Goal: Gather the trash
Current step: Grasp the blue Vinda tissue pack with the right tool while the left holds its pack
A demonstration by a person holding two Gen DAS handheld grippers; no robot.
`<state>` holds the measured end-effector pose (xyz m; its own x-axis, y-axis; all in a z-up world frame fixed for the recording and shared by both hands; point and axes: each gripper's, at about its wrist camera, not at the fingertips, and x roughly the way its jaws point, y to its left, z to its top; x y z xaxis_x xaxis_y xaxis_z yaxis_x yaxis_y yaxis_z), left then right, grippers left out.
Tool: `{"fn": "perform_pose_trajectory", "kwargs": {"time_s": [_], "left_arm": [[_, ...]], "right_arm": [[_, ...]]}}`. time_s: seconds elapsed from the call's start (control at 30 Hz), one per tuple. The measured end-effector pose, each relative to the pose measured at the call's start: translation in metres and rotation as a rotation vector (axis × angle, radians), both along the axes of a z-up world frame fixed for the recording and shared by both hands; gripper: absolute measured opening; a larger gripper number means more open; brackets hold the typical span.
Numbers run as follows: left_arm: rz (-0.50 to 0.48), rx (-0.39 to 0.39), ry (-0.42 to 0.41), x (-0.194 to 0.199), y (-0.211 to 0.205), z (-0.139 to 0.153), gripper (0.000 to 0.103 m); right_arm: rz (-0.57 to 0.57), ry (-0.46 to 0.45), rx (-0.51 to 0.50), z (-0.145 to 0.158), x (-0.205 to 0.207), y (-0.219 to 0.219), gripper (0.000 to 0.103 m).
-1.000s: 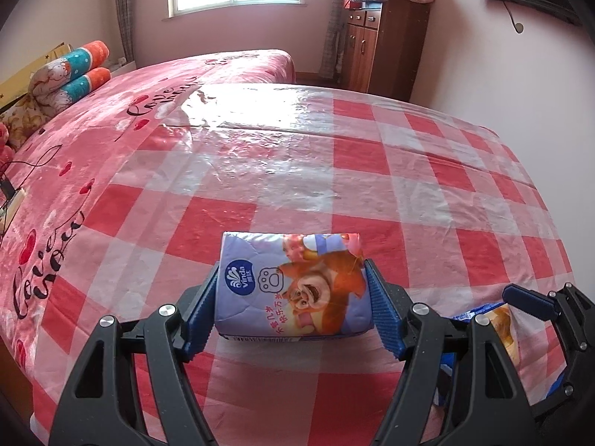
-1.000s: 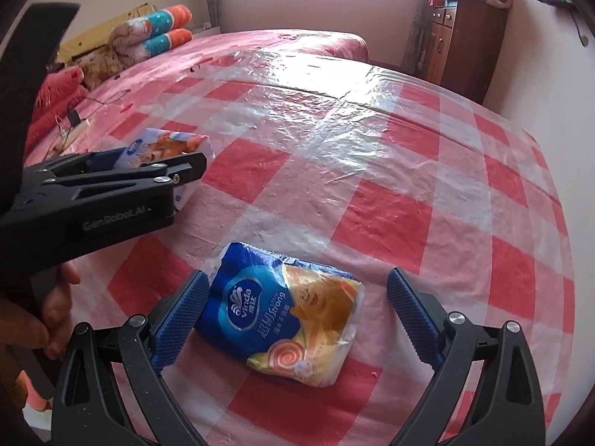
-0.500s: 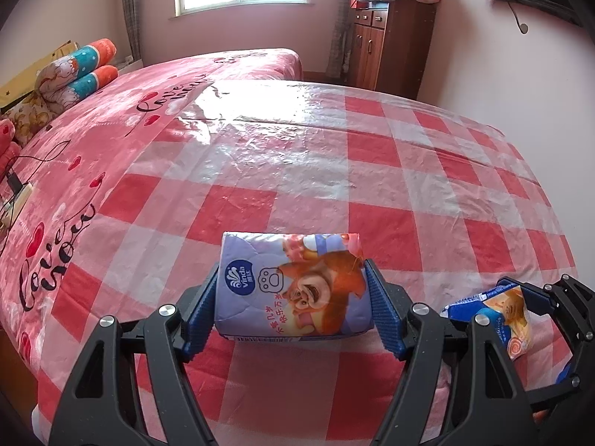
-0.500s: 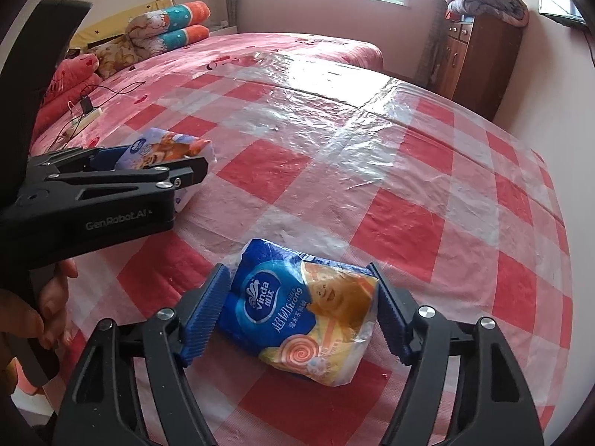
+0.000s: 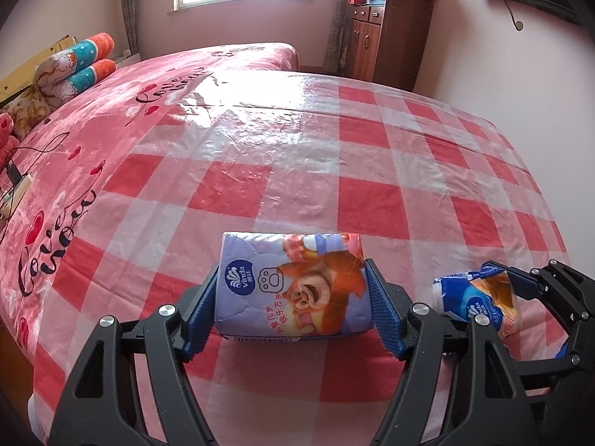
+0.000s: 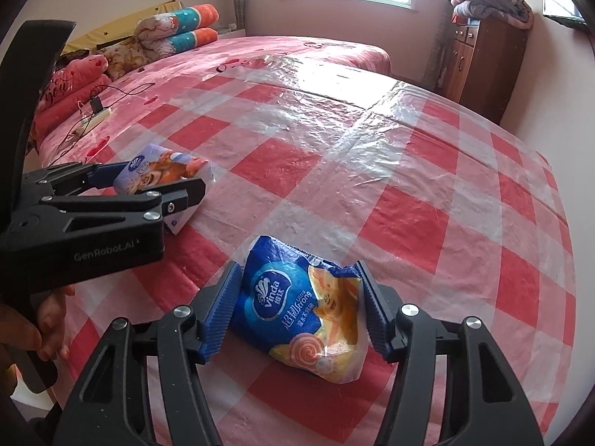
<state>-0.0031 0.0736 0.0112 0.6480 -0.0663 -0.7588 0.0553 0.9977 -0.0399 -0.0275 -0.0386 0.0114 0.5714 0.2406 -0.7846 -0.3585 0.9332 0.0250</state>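
Observation:
My left gripper (image 5: 292,310) is shut on a purple Vinda tissue pack (image 5: 293,290) with a cartoon bear, held just above the checked bed cover. It also shows in the right wrist view (image 6: 163,171), clamped by the left gripper (image 6: 148,186). My right gripper (image 6: 297,312) is shut on a blue and orange Vinda tissue pack (image 6: 303,306), which is crumpled between the blue pads. The blue pack also shows in the left wrist view (image 5: 476,299), at the lower right, inside the right gripper (image 5: 520,297).
A red and white checked plastic sheet (image 5: 334,156) covers the near part of the bed. Rolled blankets (image 6: 178,28) and pillows lie at the head, with a power strip and cable (image 6: 93,115). A brown cabinet (image 5: 386,42) with folded bedding stands at the far wall.
My right gripper has closed on the blue pack and squeezed it. Both grippers have risen slightly with their packs. The left gripper's hold is unchanged.

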Motion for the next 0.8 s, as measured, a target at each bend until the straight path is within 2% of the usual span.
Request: {"fn": "perform_pose_trajectory", "kwargs": {"time_s": [0.4,0.8], "left_arm": [[-0.007,-0.003,-0.004,-0.017,-0.005,0.005,0.073],[-0.015,-0.031,-0.013,-0.043,-0.008,0.009,0.073]], "right_arm": [[-0.011,-0.003,0.044,0.002,-0.014,-0.010,0.057],[-0.025,-0.041,0.044,0.009,-0.035,-0.016,0.054]]}}
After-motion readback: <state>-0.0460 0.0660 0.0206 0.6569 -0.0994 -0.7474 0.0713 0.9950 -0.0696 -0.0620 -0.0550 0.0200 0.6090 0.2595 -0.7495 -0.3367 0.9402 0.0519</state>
